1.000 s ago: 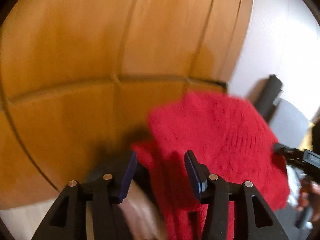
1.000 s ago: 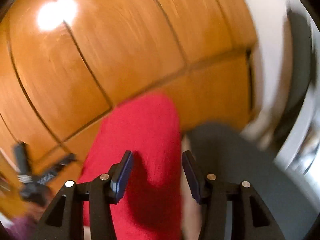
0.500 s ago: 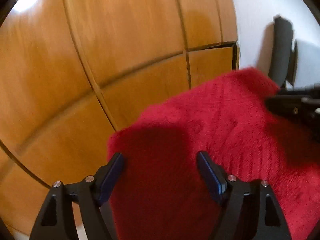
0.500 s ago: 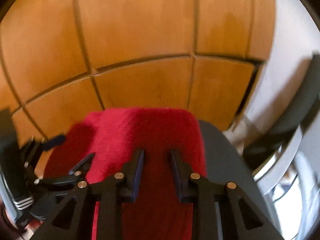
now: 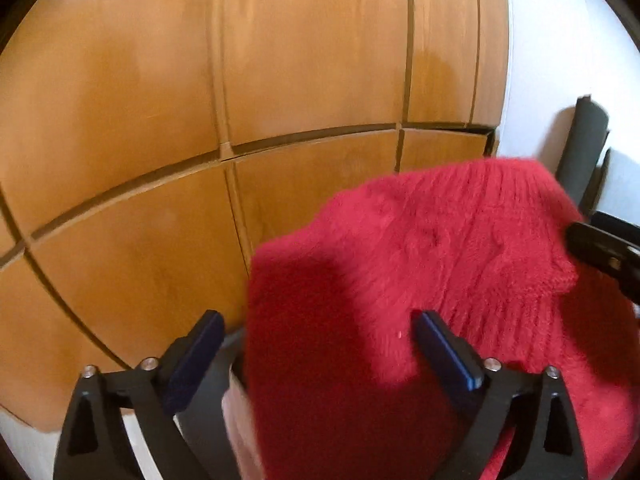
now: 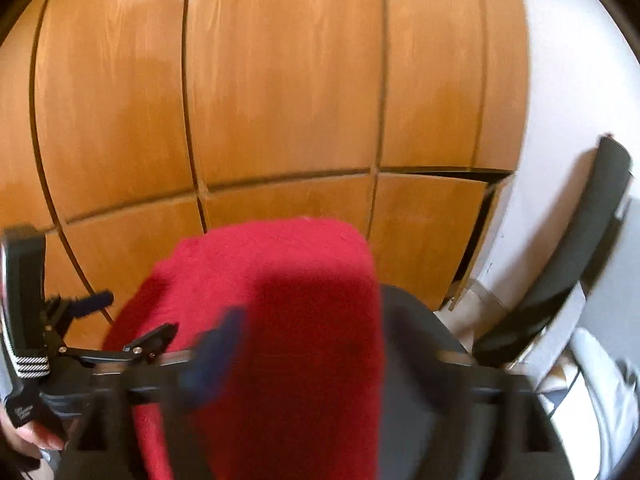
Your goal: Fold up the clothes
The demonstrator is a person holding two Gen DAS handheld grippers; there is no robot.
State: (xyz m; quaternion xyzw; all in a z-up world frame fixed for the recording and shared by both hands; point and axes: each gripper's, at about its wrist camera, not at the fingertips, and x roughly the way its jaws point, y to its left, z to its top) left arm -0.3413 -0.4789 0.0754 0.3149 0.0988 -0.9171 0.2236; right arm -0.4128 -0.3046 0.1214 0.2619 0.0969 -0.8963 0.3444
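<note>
Our left gripper is opening wide over the fuzzy red knitted sweater. Our right gripper is opening too. The sweater lies on a dark grey seat, touching neither.

The sweater lies draped over a dark seat, with the panelled cabinet front standing behind it and a wall to the right of that. The left tool sits at the sweater's near left edge, its jaws opening with the cloth between them but untouched; the right tool, jaws also opening, straddles the sweater's right edge. A chair back leans against the wall at far right.
</note>
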